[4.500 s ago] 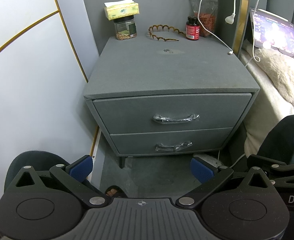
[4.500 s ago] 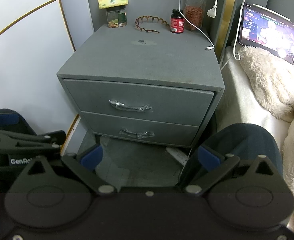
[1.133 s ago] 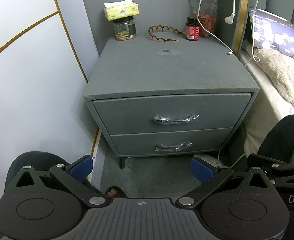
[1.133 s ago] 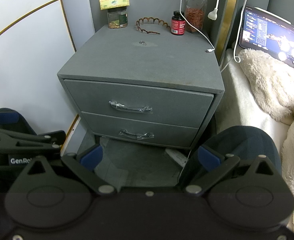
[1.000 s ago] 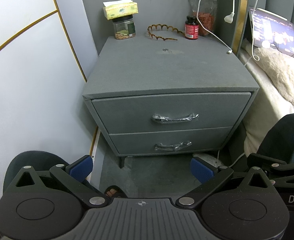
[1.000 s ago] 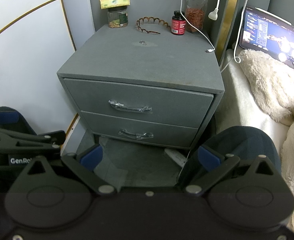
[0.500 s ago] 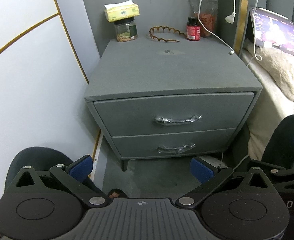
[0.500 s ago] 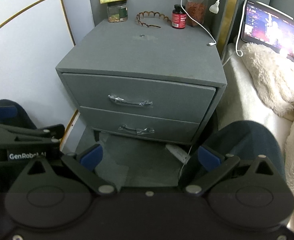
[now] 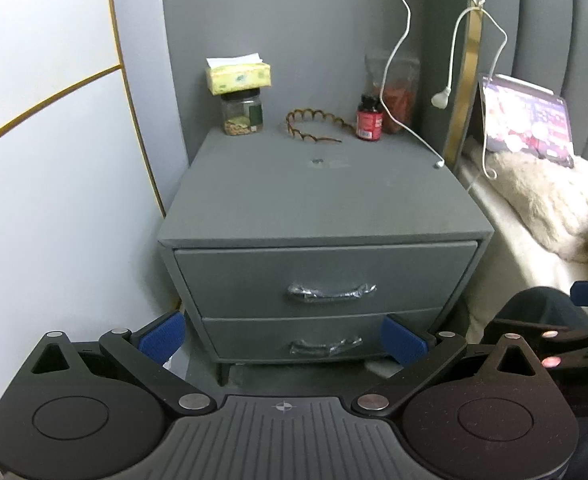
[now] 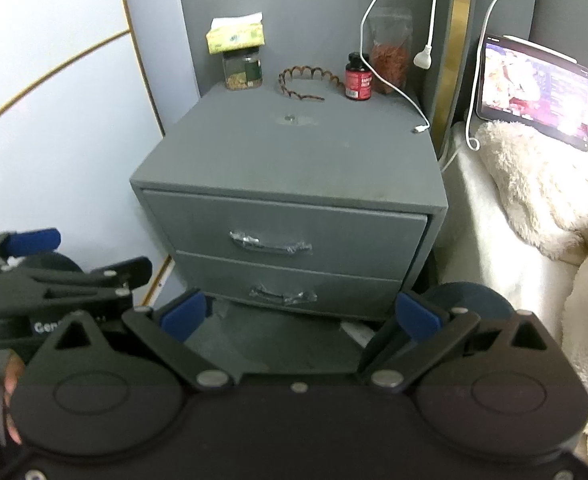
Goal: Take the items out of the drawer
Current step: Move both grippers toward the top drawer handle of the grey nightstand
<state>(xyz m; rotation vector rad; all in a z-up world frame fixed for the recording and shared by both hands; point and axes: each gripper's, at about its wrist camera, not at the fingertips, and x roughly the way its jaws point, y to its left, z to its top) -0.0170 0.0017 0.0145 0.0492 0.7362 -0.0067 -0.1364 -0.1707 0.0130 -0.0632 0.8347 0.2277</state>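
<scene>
left gripper (image 9: 283,338): my jaws wide apart, holding nothing, short of the nightstand (image 9: 318,200)
right gripper (image 10: 300,316): jaws wide apart, nothing held
top drawer (image 9: 326,276): closed, handle (image 9: 331,291) untouched
bottom drawer (image 9: 322,338): closed
items: I can't see any, drawers closed

At the back of the counter (image 9: 322,196) a tissue box (image 9: 238,77) sits on a jar (image 9: 242,116), beside a scalloped headband (image 9: 314,127), a red-labelled bottle (image 9: 369,117) and a pouch (image 9: 398,92), with a lit tablet (image 10: 534,88) propped on the bed (image 10: 514,264).
</scene>
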